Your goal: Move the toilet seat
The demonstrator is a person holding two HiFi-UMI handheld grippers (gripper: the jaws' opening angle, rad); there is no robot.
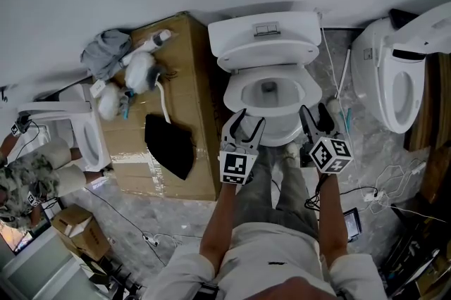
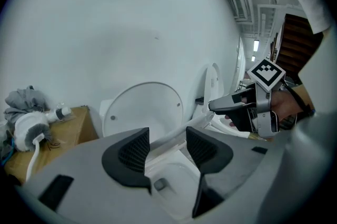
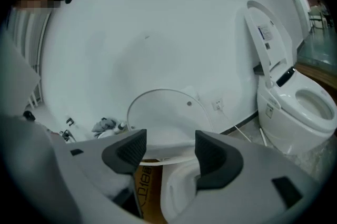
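Observation:
A white toilet stands against the wall with its lid (image 1: 268, 54) raised against the tank (image 1: 264, 27). The toilet seat (image 1: 308, 91) rings the bowl. My left gripper (image 1: 252, 117) is at the seat's front left and my right gripper (image 1: 317, 112) at its front right. In the left gripper view the seat's edge (image 2: 197, 122) runs slanting between the dark pads of the left gripper (image 2: 167, 144) and on to the right gripper's tip (image 2: 221, 105). In the right gripper view the seat (image 3: 168, 154) spans the gap of the right gripper (image 3: 169, 145), touching both pads.
A cardboard box (image 1: 190, 59) stands left of the toilet, carrying a grey cloth (image 1: 106, 48), white tools and a black piece (image 1: 171, 144). A second toilet (image 1: 391, 80) stands at the right with its lid up. Cables (image 1: 384, 193) lie on the marble floor. My legs stand before the bowl.

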